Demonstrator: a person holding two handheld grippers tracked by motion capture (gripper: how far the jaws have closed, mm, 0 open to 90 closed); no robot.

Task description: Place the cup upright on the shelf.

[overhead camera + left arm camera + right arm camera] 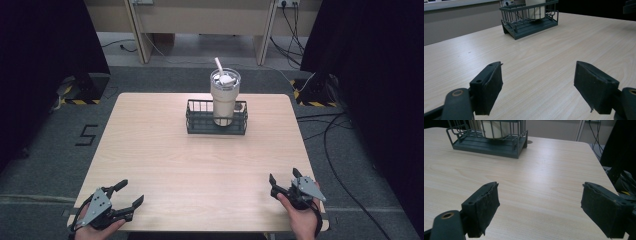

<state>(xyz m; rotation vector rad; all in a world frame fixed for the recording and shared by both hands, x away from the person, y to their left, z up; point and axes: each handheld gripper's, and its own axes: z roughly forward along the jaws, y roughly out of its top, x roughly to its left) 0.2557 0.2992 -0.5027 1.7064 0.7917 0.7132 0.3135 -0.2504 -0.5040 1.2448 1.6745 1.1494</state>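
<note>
Both claws, left claw (131, 194) and right claw (284, 176), rested spread apart and empty at the pale wooden bench's (190, 160) near edge, well short of the cream lidded tumbler (224, 97) standing upright inside the dark wire basket (199, 122), presumably poised for reaching.

pale wooden table (200, 165) sits on grey carpet (360, 165). black cables (330, 125) trail at right, a black "5" mark (86, 135) at left.

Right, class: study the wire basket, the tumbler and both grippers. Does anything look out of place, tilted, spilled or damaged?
Little stands out. The cream tumbler with a straw stands upright in the dark wire basket, nothing spilled on the pale wooden table. One oddity: the pads on the open left gripper and right gripper look frayed at their edges.
</note>
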